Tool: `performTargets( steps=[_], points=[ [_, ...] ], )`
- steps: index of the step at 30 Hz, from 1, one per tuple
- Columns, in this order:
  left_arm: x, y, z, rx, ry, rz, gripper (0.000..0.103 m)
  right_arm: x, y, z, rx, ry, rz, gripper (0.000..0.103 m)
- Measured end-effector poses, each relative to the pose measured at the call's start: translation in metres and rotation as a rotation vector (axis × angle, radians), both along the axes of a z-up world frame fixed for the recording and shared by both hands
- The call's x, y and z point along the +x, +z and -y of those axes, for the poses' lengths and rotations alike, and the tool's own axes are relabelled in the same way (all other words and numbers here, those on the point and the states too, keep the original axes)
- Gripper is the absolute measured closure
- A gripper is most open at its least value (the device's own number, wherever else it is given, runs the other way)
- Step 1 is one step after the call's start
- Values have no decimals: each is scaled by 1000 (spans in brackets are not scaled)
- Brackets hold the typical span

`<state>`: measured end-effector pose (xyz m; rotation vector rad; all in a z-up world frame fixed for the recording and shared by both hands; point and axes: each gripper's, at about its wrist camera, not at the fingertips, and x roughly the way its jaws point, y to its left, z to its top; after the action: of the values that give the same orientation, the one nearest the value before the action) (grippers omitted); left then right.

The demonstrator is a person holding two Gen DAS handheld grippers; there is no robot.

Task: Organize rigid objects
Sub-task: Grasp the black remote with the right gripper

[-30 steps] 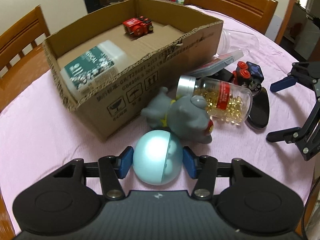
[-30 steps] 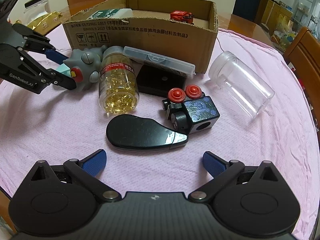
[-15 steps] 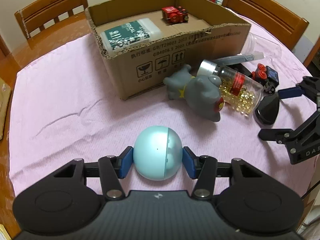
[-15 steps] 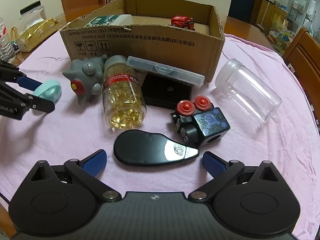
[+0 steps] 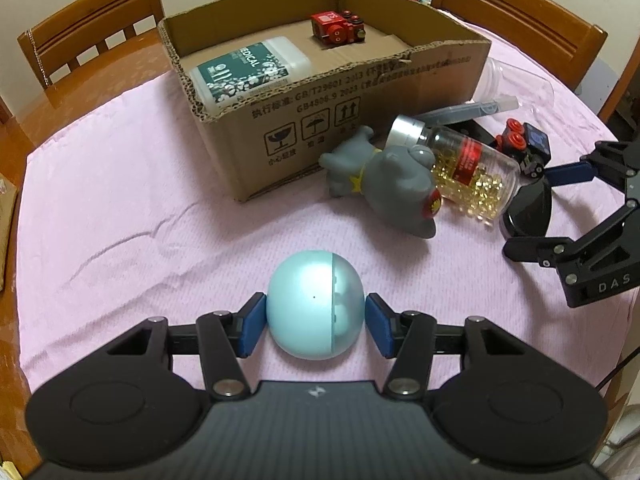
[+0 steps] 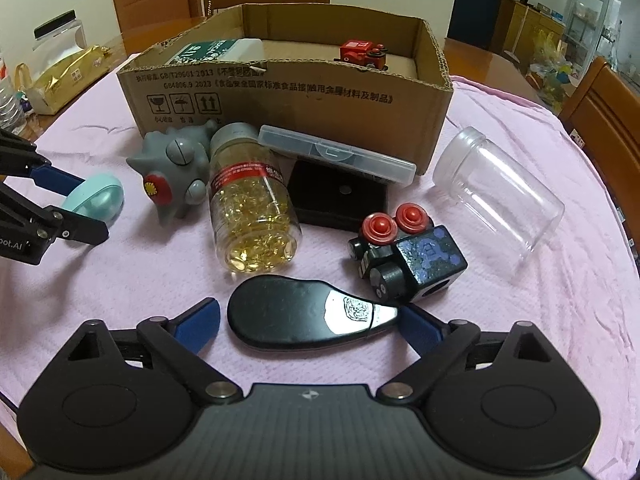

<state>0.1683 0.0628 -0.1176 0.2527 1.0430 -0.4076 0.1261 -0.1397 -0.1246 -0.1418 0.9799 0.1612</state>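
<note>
My left gripper (image 5: 315, 326) is shut on a pale blue egg-shaped capsule (image 5: 315, 310), held above the pink tablecloth; it also shows in the right wrist view (image 6: 94, 200). My right gripper (image 6: 308, 326) is open, its blue pads on either side of a flat black oval case (image 6: 308, 316) on the cloth. The cardboard box (image 5: 320, 120) holds a green-labelled white bottle (image 5: 248, 70) and a red toy engine (image 5: 338, 28). In front of the box lie a grey spiky toy (image 6: 174, 174), a capsule bottle (image 6: 250, 208) and a black toy engine (image 6: 404, 256).
A clear empty jar (image 6: 496, 196) lies on its side at the right. A clear long case (image 6: 336, 154) rests on a black square box (image 6: 340, 196) against the cardboard box. Wooden chairs (image 5: 92, 24) ring the table. A gold bag (image 6: 60, 76) sits far left.
My left gripper drew back from the box with the blue capsule. My right gripper moved forward until its pads flank the black oval case.
</note>
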Motion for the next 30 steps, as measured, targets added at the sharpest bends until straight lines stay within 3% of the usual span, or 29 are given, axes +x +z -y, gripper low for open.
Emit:
performTargets(
  steps=[11, 19, 30],
  points=[
    [2, 1, 4, 8, 22, -12, 51, 5, 2, -1, -2, -13, -17, 10],
    [1, 3, 8, 31, 19, -46, 52, 5, 9, 0, 0, 27, -78, 10],
    [-11, 41, 11, 28, -53, -56, 52, 6, 59, 9, 13, 116, -71, 10]
  ],
)
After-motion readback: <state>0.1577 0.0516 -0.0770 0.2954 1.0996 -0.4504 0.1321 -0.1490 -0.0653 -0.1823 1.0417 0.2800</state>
